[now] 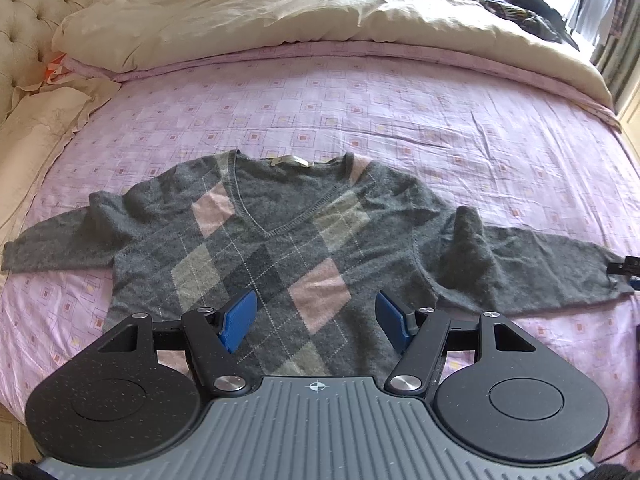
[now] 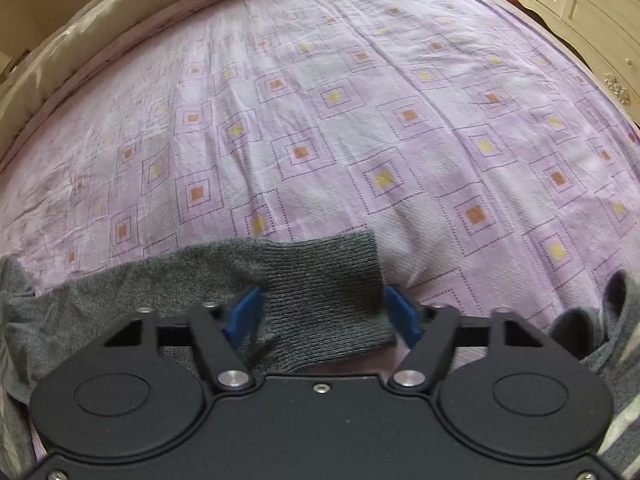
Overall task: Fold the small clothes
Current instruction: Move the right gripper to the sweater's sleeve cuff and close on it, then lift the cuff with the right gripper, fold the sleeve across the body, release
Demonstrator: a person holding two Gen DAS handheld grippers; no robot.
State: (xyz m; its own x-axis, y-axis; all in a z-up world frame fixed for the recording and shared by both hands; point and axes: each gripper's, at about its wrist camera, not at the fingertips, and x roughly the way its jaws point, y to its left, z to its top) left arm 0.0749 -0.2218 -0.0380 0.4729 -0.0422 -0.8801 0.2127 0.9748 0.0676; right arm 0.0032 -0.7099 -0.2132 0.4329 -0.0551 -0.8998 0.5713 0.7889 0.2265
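Grey knit with pink and beige argyle diamonds: the sweater (image 1: 272,248) lies face up and spread flat on the lilac bedsheet (image 1: 360,104), V-neck toward twelve o'clock, one sleeve reaching to nine o'clock, the other to three o'clock. No fold appears yet in the body or in either sleeve; by this judgement the task stands at its start, with both sleeves and the body still to be turned in.

The left gripper (image 1: 316,318) hovers over the hem at six o'clock, jaws spread, nothing between them. The right gripper (image 2: 320,314) straddles the ribbed cuff (image 2: 324,280) of the three-o'clock sleeve; the cuff lies between the blue pads, but whether they press on it cannot be told.

A pale label (image 1: 290,160) sits inside the neckline at twelve o'clock; its writing is too small to read. No other lettering shows. A cream duvet (image 1: 280,12) lies bunched beyond the sheet.
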